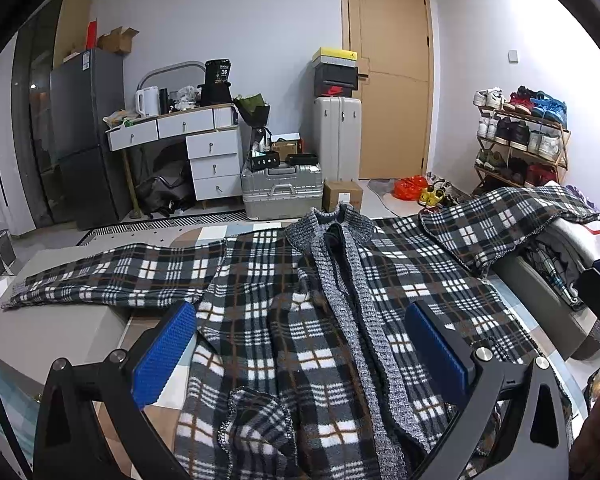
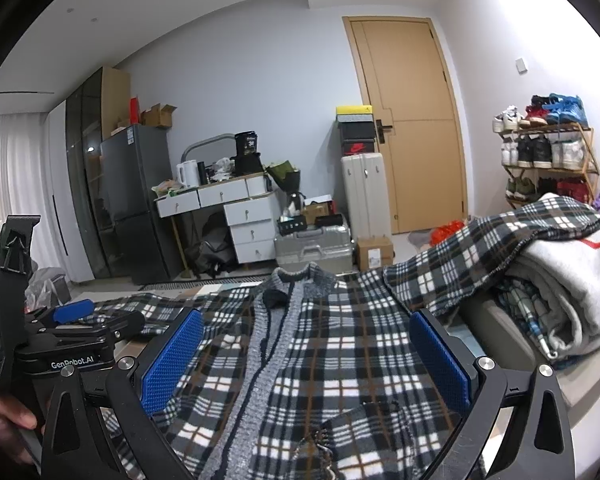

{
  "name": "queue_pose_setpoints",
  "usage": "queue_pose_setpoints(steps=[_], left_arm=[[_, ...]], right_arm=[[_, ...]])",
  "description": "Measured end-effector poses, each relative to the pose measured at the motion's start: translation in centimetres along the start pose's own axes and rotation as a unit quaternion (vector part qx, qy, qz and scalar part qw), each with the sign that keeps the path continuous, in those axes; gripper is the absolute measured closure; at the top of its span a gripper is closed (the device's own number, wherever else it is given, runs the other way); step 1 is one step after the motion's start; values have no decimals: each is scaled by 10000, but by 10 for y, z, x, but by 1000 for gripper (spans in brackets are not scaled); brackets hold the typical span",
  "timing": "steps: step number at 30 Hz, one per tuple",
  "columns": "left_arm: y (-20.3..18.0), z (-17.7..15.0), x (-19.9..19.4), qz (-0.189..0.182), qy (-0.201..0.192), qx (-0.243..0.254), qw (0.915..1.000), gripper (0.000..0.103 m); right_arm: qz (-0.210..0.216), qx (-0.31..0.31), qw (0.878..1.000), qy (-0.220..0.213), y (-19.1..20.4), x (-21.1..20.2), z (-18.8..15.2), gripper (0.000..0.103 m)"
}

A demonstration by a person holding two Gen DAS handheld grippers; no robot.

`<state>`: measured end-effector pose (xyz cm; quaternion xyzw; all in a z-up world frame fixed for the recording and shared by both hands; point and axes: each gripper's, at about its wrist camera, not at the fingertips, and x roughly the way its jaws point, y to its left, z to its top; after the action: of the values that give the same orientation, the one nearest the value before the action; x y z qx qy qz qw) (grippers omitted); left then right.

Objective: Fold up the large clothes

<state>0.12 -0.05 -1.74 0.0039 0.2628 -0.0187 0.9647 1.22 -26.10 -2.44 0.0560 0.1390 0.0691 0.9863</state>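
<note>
A black, white and brown plaid jacket [image 1: 260, 320] with a grey knit collar and placket lies spread front-up on the surface, collar at the far end. One sleeve [image 1: 100, 276] stretches out flat to the left. The other sleeve [image 1: 500, 220] drapes over a clothes pile at the right. My left gripper [image 1: 300, 340] is open and empty above the jacket's lower left part. My right gripper [image 2: 306, 352] is open and empty above the jacket [image 2: 320, 360], to the right of the placket. The left gripper's body [image 2: 60, 340] shows at the left of the right wrist view.
A pile of folded clothes [image 2: 560, 292] sits at the right under the sleeve. Beyond the surface are a fridge [image 1: 84, 132], a white desk with drawers [image 1: 204, 148], suitcases [image 1: 284, 192], a wooden door [image 1: 392, 80] and a shoe rack [image 1: 520, 136].
</note>
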Motion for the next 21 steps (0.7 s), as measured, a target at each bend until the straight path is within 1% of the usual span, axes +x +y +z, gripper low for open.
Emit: queue_pose_setpoints(steps=[11, 21], left_arm=[[-1, -1, 7, -70, 104, -14, 9999, 1], [-4, -2, 14, -103, 163, 14, 9998, 1]], right_arm=[[17, 84, 9999, 70, -3, 5, -5, 0], [-51, 90, 9999, 115, -5, 11, -8, 0]])
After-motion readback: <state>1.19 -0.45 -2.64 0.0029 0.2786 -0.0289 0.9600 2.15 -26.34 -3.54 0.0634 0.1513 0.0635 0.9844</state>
